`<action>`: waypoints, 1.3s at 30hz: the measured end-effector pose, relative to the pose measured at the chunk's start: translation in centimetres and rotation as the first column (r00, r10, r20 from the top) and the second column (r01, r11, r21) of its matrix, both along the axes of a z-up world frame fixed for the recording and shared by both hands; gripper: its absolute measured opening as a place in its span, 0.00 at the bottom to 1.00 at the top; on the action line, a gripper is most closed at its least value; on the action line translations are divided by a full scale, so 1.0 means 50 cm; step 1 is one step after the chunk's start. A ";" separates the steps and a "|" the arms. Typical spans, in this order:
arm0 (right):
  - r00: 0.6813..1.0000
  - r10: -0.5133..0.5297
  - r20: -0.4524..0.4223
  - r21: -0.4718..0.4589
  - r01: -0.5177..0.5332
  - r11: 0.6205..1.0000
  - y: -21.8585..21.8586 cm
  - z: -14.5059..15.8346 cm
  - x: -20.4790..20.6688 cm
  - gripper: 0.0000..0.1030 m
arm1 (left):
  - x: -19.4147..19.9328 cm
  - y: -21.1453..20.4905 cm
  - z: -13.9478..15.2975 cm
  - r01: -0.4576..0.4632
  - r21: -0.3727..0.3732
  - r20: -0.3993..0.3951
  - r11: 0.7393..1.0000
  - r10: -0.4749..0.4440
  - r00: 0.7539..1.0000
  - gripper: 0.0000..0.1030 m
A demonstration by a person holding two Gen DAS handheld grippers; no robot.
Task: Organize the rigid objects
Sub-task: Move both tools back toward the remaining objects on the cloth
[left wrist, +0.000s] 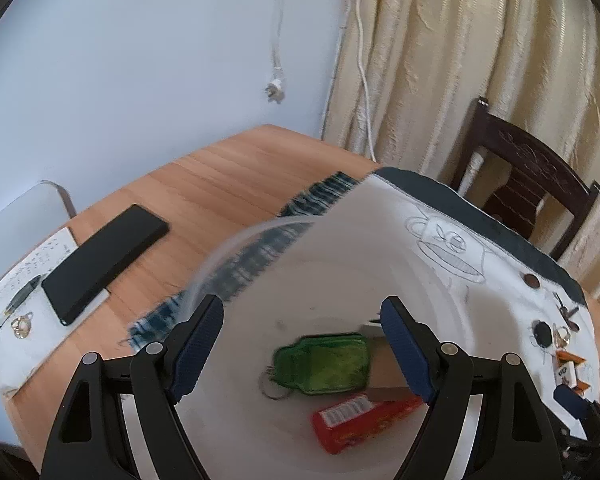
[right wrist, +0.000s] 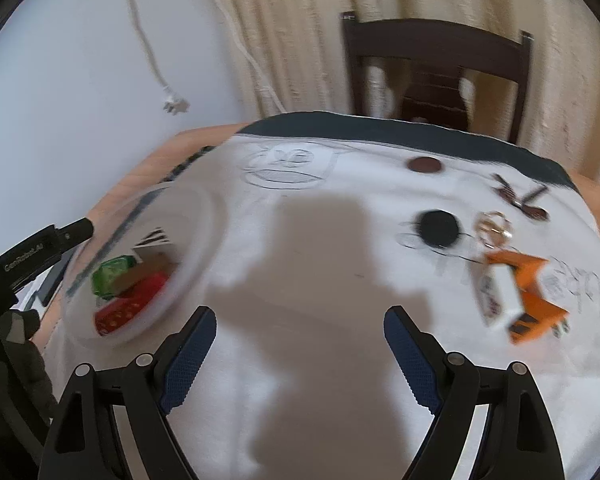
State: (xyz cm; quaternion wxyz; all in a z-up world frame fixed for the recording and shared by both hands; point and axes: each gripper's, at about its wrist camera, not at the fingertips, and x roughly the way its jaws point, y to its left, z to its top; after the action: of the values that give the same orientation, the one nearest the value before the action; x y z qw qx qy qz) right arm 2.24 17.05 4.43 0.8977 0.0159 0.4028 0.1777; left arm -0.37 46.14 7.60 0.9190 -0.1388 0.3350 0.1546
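Far left on my tabletop (left wrist: 236, 168) lie a notepad (left wrist: 24, 280) with a pen (left wrist: 12, 304) and a black phone (left wrist: 104, 264). My left gripper (left wrist: 302, 354) hangs over the clear bowl (left wrist: 228, 252), its jaws apart and holding nothing; inside the bowl sit a green keychain (left wrist: 324, 364), a brown block (left wrist: 386, 376) and a red packet (left wrist: 360, 416). My right gripper (right wrist: 300, 356) is also spread wide and empty above the white cloth (right wrist: 320, 280). Further right on the cloth rest a black disc (right wrist: 438, 228), a brown disc (right wrist: 424, 165), a ring (right wrist: 494, 226), keys (right wrist: 520, 198) and an orange-and-white item (right wrist: 520, 296), blurred.
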 end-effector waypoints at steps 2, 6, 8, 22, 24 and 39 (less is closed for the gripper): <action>1.000 -0.023 -0.002 0.002 0.023 1.000 -0.025 -0.003 -0.002 0.86 | 0.004 -0.017 -0.001 0.019 0.003 -0.004 1.000 -0.019 1.000 0.80; 0.997 -0.078 -0.001 0.005 0.078 0.997 -0.083 -0.004 -0.009 0.86 | 0.010 -0.049 0.001 0.052 0.017 -0.008 0.998 -0.052 0.999 0.80; 0.994 -0.106 0.001 0.007 0.106 0.994 -0.111 -0.005 -0.012 0.86 | 0.013 -0.067 0.003 0.071 0.024 -0.012 0.997 -0.071 0.997 0.80; 0.968 -0.251 0.020 -0.026 0.251 0.968 -0.260 -0.010 -0.022 0.86 | 0.039 -0.222 0.013 0.245 0.076 -0.055 0.966 -0.242 0.969 0.80; 0.962 -0.274 0.018 -0.047 0.274 0.960 -0.279 -0.012 -0.018 0.86 | 0.044 -0.251 0.012 0.285 0.076 -0.067 0.956 -0.280 0.958 0.80; 0.939 -0.343 -0.006 -0.070 0.342 0.937 -0.366 -0.031 0.007 0.86 | 0.107 -0.480 -0.026 0.536 0.029 -0.199 0.844 -0.520 0.830 0.80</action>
State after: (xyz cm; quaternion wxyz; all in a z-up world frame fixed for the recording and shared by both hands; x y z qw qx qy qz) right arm 2.60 -1.24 2.87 0.9113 0.0566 0.4077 0.0049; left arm 4.96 22.15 6.29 0.8960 0.0124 0.4367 -0.0793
